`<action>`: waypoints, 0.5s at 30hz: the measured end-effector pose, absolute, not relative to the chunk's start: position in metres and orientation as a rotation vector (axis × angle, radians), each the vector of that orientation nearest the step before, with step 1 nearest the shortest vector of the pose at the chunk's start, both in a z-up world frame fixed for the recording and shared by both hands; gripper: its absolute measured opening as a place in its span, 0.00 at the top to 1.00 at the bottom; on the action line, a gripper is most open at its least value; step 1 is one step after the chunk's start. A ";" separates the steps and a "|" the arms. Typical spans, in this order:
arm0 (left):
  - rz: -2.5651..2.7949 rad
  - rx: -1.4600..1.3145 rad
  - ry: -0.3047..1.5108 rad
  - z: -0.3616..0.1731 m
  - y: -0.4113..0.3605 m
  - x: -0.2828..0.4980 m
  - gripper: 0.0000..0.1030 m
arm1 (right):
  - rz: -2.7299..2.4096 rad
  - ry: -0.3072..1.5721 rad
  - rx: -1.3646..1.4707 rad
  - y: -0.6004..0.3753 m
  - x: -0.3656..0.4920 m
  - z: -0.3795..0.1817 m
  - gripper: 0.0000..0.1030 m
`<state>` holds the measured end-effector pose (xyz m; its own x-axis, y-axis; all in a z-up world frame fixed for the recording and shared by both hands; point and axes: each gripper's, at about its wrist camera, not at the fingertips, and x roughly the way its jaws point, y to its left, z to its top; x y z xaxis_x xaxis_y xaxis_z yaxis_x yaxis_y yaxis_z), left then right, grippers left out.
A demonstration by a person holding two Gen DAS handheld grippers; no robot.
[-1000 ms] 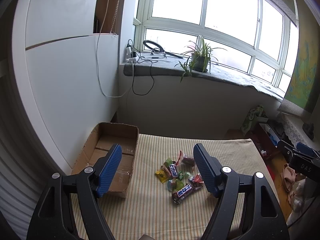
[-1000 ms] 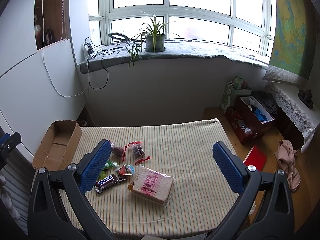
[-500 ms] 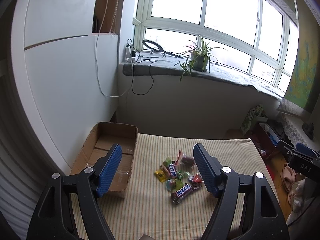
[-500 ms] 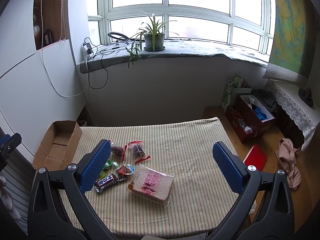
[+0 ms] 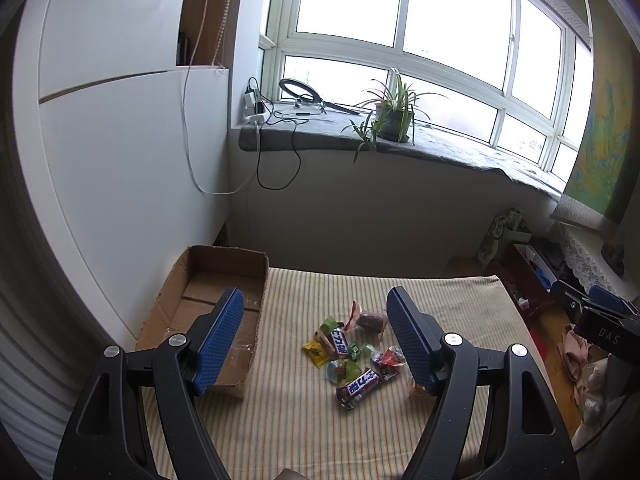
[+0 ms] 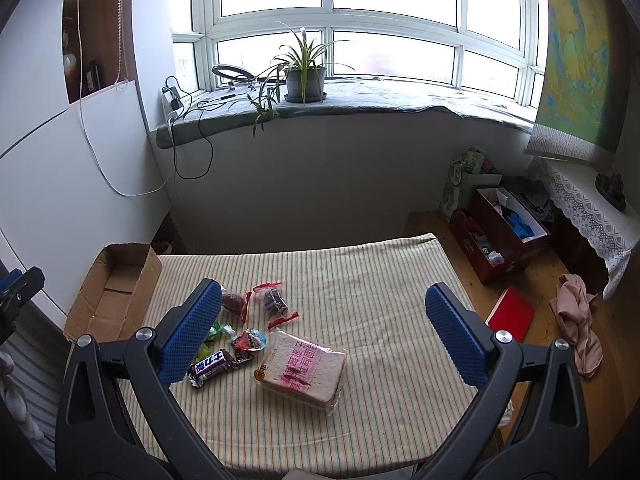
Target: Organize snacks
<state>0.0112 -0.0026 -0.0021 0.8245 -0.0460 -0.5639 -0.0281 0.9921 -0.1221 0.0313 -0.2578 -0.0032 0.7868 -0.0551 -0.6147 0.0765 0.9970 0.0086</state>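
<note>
Two black handheld grippers with blue ribbed pads are hovering over a striped beige tablecloth [image 6: 360, 280], the left gripper [image 5: 316, 340] and right gripper [image 6: 320, 332] both spread wide and gripping nothing. A heap of small wrapped snacks [image 5: 352, 356] and a clear-wrapped sliced bread loaf [image 6: 304, 368] are lying mid-table, right of an open brown cardboard box [image 5: 216, 300] sitting at the left edge.

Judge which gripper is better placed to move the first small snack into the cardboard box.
Left, probably. The left gripper, open, frames the small wrapped snacks, with the cardboard box right beside its left finger. The right gripper, also open, is centred nearer the bread pack.
</note>
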 end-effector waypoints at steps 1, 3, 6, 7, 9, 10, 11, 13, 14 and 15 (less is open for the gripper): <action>-0.011 -0.128 0.605 -0.003 -0.003 0.012 0.28 | -0.072 0.662 0.034 -0.258 0.031 -0.003 0.00; -0.017 -0.132 0.615 -0.005 -0.003 0.015 0.28 | -0.073 0.663 0.036 -0.259 0.032 -0.003 0.00; -0.033 -0.137 0.634 -0.009 -0.005 0.019 0.28 | -0.075 0.675 0.042 -0.261 0.035 -0.006 0.00; -0.040 -0.138 0.640 -0.011 -0.005 0.020 0.28 | -0.076 0.680 0.044 -0.262 0.037 -0.007 0.00; -0.056 -0.134 0.656 -0.015 -0.009 0.023 0.28 | -0.078 0.691 0.048 -0.264 0.039 -0.010 0.00; -0.058 -0.132 0.659 -0.016 -0.010 0.023 0.28 | -0.081 0.697 0.048 -0.265 0.040 -0.012 0.00; -0.063 -0.131 0.665 -0.018 -0.011 0.024 0.28 | -0.083 0.703 0.048 -0.266 0.042 -0.014 0.00; -0.078 -0.132 0.684 -0.023 -0.015 0.028 0.28 | -0.087 0.717 0.048 -0.269 0.045 -0.019 0.00; -0.083 -0.132 0.689 -0.024 -0.016 0.029 0.28 | -0.087 0.726 0.051 -0.271 0.046 -0.022 0.00; -0.093 -0.132 0.698 -0.027 -0.018 0.030 0.28 | -0.086 0.735 0.054 -0.274 0.048 -0.025 0.00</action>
